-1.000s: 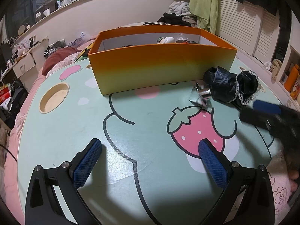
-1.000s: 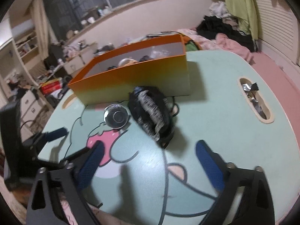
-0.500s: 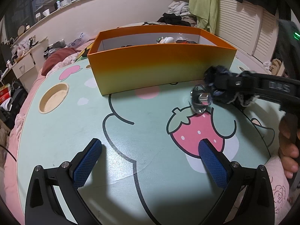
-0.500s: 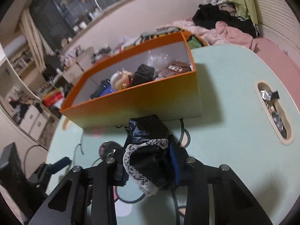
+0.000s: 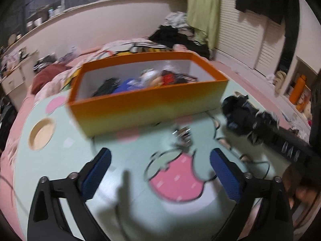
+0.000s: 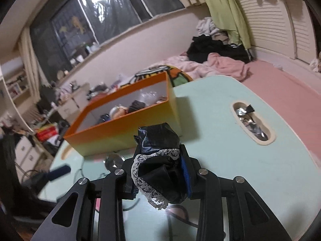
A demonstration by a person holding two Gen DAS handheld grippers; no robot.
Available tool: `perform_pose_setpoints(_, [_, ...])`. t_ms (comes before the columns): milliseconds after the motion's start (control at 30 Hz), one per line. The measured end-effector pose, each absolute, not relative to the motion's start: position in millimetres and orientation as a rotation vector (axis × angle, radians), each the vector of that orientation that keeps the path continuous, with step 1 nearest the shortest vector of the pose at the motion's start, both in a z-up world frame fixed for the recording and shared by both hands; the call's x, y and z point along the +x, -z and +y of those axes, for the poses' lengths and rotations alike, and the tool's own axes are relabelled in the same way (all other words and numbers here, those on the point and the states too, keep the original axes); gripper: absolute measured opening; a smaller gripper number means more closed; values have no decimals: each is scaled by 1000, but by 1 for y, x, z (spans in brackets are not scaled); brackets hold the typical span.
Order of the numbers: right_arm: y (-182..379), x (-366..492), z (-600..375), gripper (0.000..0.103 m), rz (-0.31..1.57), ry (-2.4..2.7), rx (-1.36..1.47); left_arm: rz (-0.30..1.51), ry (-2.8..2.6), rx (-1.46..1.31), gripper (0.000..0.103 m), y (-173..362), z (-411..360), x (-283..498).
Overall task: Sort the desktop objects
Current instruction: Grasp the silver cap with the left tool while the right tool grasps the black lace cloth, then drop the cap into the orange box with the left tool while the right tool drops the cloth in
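Bulging between the clamped right gripper (image 6: 160, 172), a black lace-trimmed bundle (image 6: 158, 160) hangs above the tabletop (image 6: 230, 146) before the orange box (image 6: 128, 132); left gripper (image 5: 160, 170) closing, empty.

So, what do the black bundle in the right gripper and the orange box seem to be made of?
The black bundle: probably soft, slightly glossy fabric or faux leather, since it crumples into shiny folds, with white lace trim. The right gripper is shut on it. The orange box: apparently matte cardboard, given thin, stiff, flat walls with sharp edges.
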State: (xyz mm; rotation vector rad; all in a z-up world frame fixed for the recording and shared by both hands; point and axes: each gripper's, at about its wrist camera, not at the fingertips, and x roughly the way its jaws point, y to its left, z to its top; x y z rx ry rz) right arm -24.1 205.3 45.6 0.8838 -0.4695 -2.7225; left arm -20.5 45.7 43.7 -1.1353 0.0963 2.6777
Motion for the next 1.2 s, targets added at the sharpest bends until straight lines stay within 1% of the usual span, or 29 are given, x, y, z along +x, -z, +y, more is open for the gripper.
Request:
perform_pose_setpoints(67, [-45, -23, 207, 33, -465, 2737, 883, 113, -2645, -1172, 80, -42, 56, -35])
perform_pose_setpoints(100, [-44, -24, 208, 33, -469, 2739, 881, 121, -2620, -1197, 78, -38, 63, -42])
perform_pose_setpoints(133, [-43, -24, 210, 33, -475, 2737, 878, 134, -2589, -1231, 70, -33, 69, -51])
perform_pose_setpoints(167, [-41, -25, 212, 33, -478, 2733, 879, 146, -2567, -1258, 56, -28, 72, -56])
perform_pose_setpoints(200, [-41, -27, 213, 33, -481, 2729, 883, 163, -2551, -1297, 48, -22, 76, -63])
perform_pose_setpoints(233, [-41, -27, 214, 33, -482, 2727, 886, 194, -2589, -1272, 31, -22, 77, -63])
perform_pose_setpoints(267, [-41, -26, 215, 33, -485, 2723, 887, 189, -2595, -1279, 31, -22, 75, -63])
perform_pose_setpoints(400, [-41, -25, 216, 33, -488, 2718, 881, 41, -2619, -1169, 31, -34, 53, -43])
perform_pose_setpoints(500, [-43, -24, 213, 33, -465, 2706, 870, -33, -2664, -1088, 31, -46, 32, -27])
perform_pose_setpoints(633, [-53, -18, 210, 33, -434, 2672, 813, -39, -2742, -982, 31, -72, 12, -15])
perform_pose_setpoints(767, [-81, -31, 201, 33, -424, 2600, 800, -79, -2785, -867, 31, -115, -1, -31])
perform_pose_setpoints(900, [-118, -74, 177, 35, -292, 2631, 791, -139, -2809, -870, 32, -134, -8, -74])
perform_pose_setpoints(933, [-123, -87, 172, 37, -277, 2624, 810, -168, -2806, -908, 37, -131, -10, -89])
perform_pose_setpoints(967, [-124, -107, 163, 43, -247, 2608, 856, -193, -2793, -953, 53, -126, -13, -101])
perform_pose_setpoints(1000, [-122, -124, 154, 56, -206, 2593, 910, -230, -2786, -1008, 57, -119, -17, -114])
perform_pose_setpoints(1033, [-118, -136, 149, 58, -181, 2594, 951, -276, -2811, -1055, 60, -110, -24, -124])
perform_pose_setpoints(1100, [-106, -154, 147, 60, -184, 2607, 1017, -344, -2782, -1082, 62, -97, -33, -125])
perform_pose_setpoints(1133, [-104, -155, 149, 60, -202, 2599, 1021, -374, -2759, -1079, 63, -93, -36, -120])
perform_pose_setpoints(1200, [-102, -147, 159, 61, -269, 2585, 991, -402, -2733, -1049, 67, -90, -41, -104])
